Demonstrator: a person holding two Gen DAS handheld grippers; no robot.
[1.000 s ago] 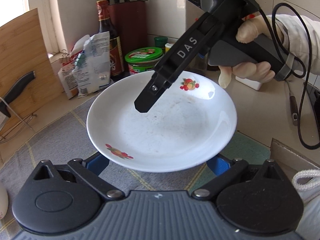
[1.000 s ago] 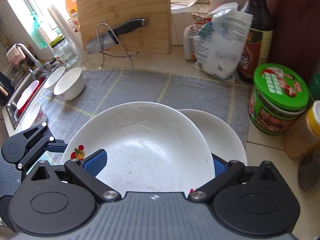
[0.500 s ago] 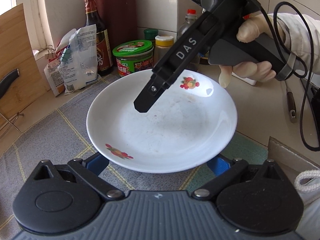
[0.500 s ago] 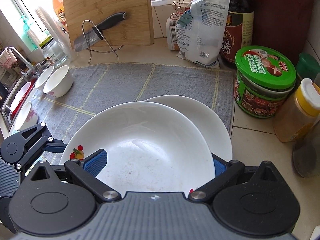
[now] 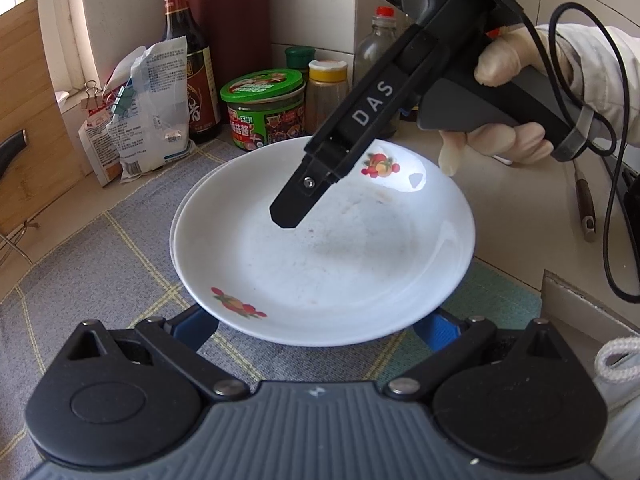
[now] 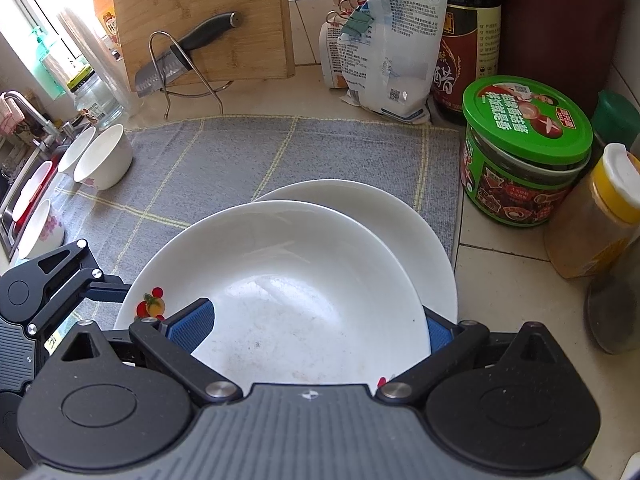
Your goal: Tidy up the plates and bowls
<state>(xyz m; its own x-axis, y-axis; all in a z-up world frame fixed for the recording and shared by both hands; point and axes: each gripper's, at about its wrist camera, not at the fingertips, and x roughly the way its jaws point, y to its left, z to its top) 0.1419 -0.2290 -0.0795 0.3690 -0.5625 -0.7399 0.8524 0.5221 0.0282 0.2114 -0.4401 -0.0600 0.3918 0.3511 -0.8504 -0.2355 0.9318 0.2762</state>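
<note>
right hand-held gripper (image 6: 316,322) pinches the fruit-print plate (image 6: 280,288) at its rim, one blue pad inside the dish. left hand-held gripper (image 5: 316,326) sits spread under the near rim (contact unclear). plate hangs partly over a second plate (image 6: 384,224) on the grey mat (image 6: 240,160).

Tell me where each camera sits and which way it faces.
Left wrist: on the left gripper, facing the wall jars across the white fruit-print plate; shows the right gripper and gloved right hand.
Right wrist: on the right gripper, facing the bamboo cutting board; shows the left gripper.
Shared: the plate, green-lidded jar.
</note>
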